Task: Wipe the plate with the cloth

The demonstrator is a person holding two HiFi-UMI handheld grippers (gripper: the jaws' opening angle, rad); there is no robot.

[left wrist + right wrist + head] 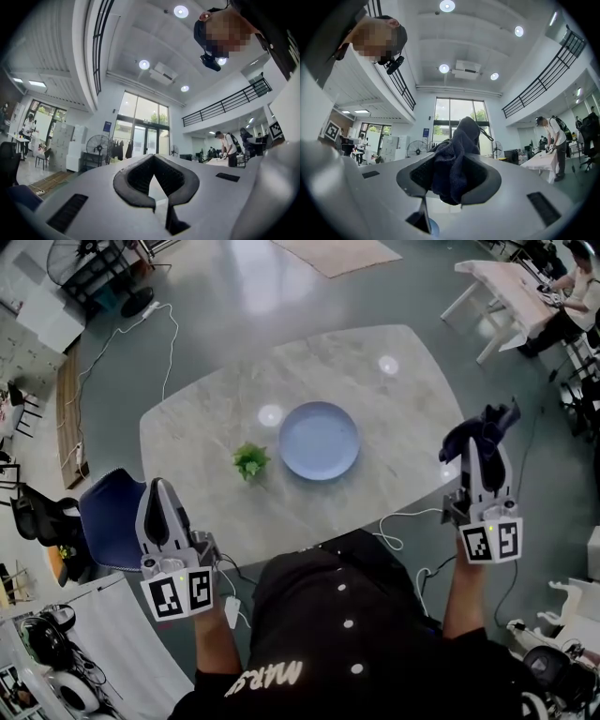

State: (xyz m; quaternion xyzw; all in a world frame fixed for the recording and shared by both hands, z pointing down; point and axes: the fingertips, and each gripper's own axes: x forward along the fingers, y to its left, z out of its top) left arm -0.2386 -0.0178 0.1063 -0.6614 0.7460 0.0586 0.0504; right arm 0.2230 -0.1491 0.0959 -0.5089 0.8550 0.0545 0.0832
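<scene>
**A:** Plate, one, pale blue, bare. It lies near the middle of the table, with a small green plant just beside it on its left. Why untouched?

**B:** Wiping not yet begun, by my reading. Cloth, one, dark, bunched. It is carried in the right gripper off the table's right edge, well apart from the plate, and probably held high to clear the edge.

**A:** Right gripper, condition?

**B:** Jaws clamped on the cloth. A wad fills the gap and a tuft stands out past the tips.

**A:** Left gripper?

**B:** Jaws together, nothing between them. It is held off the table's near left corner and touches nothing. It may be in reserve to steady the plate.
</scene>
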